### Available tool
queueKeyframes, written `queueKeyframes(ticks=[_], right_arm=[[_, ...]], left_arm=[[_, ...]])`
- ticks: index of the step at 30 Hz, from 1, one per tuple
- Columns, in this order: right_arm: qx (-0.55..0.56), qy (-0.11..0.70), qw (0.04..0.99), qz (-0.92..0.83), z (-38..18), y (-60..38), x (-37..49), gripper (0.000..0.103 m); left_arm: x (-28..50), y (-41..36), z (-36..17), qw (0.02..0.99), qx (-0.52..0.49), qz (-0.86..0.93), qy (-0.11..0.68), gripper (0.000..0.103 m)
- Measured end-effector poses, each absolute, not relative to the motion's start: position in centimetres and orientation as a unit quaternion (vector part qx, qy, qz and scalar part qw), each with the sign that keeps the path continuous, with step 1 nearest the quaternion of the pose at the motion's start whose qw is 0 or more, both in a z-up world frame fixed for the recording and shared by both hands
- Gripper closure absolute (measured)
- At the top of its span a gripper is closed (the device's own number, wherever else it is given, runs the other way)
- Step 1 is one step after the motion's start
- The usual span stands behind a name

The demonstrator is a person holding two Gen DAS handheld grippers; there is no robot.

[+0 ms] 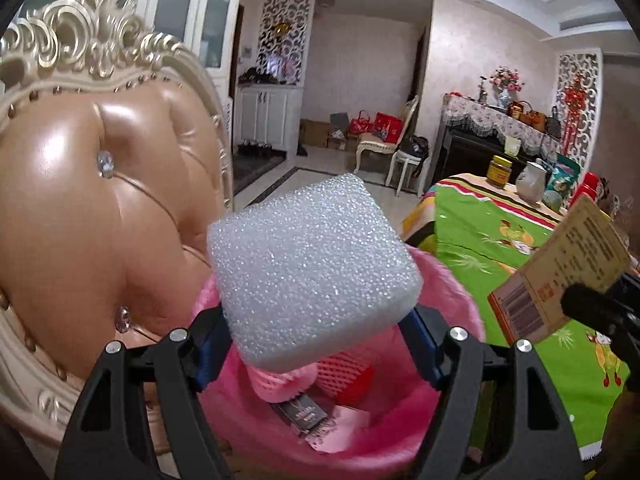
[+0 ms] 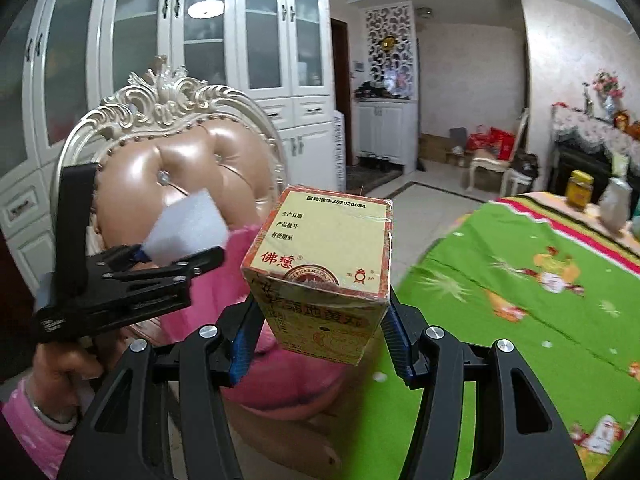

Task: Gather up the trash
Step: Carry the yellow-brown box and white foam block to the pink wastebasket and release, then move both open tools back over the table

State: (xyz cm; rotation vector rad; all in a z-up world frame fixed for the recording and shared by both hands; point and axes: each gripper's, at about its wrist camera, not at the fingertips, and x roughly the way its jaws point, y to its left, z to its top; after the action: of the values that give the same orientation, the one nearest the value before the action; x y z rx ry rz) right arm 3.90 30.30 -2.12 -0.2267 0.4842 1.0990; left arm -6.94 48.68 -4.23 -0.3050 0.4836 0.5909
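My left gripper (image 1: 316, 344) is shut on a white foam block (image 1: 312, 268) and holds it right above a pink bin (image 1: 452, 304) lined with a pink bag. The bin holds red and pink foam netting (image 1: 344, 372) and a dark wrapper (image 1: 304, 416). My right gripper (image 2: 320, 344) is shut on a yellow medicine box (image 2: 324, 272), held up to the right of the bin (image 2: 208, 292). The box also shows at the right of the left wrist view (image 1: 560, 276). The left gripper with the foam (image 2: 184, 228) shows in the right wrist view.
An ornate chair with a tan leather back (image 1: 92, 208) stands just behind the bin. A table under a green cloth (image 1: 520, 264) lies to the right, with a jar (image 1: 500, 170), a jug (image 1: 530, 184) and packets at its far end.
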Motion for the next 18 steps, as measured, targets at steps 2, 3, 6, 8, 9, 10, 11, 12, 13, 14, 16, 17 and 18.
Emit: queueKeyframes(ticks=[2,3,6,8,9,10,11,12,13,14,16,17,18], right_arm=[[-0.105,0.232,0.816,0.519,-2.3,31.3,4.0,0.050],[-0.106,0.232,0.813,0.523,-2.5,31.9,3.9,0.049],[-0.112,0.245,0.794,0.545,-3.4,33.1,3.9,0.037],[-0.113,0.244,0.795,0.543,-3.9,33.4,3.7,0.028],[-0.113,0.245,0.794,0.545,-4.1,33.2,3.7,0.028],[-0.112,0.248,0.793,0.545,-4.2,33.0,3.7,0.028],[-0.111,0.250,0.796,0.540,-4.3,32.6,3.9,0.028],[-0.109,0.250,0.799,0.536,-4.2,31.9,4.0,0.028],[-0.104,0.251,0.801,0.533,-4.1,31.4,4.1,0.028],[-0.096,0.252,0.804,0.530,-4.0,30.4,4.3,0.028],[-0.084,0.254,0.808,0.525,-3.6,29.0,4.5,0.028],[-0.081,0.254,0.810,0.523,-3.5,28.3,4.6,0.028],[-0.079,0.254,0.813,0.518,-3.4,27.4,4.5,0.028]], left_arm=[[-7.1,50.1,-4.4,0.915,-0.164,0.285,0.236,0.030],[-7.2,50.6,-4.4,0.915,-0.169,0.284,0.234,0.030],[-7.3,50.9,-4.3,0.916,-0.174,0.277,0.231,0.024],[-7.5,50.5,-4.3,0.914,-0.173,0.292,0.225,0.016],[-7.7,50.5,-4.1,0.914,-0.172,0.295,0.221,0.016],[-7.8,50.4,-4.0,0.914,-0.170,0.296,0.219,0.015],[-7.9,50.3,-3.8,0.914,-0.167,0.297,0.219,0.015],[-8.0,50.1,-3.7,0.915,-0.162,0.300,0.217,0.014],[-8.1,49.8,-3.6,0.915,-0.158,0.303,0.216,0.010],[-8.3,49.5,-3.4,0.914,-0.152,0.309,0.213,0.007],[-8.9,48.7,-3.0,0.915,-0.143,0.319,0.202,0.005],[-9.1,48.2,-2.9,0.915,-0.141,0.321,0.198,0.005],[-9.2,47.7,-2.7,0.916,-0.138,0.322,0.196,0.005]])
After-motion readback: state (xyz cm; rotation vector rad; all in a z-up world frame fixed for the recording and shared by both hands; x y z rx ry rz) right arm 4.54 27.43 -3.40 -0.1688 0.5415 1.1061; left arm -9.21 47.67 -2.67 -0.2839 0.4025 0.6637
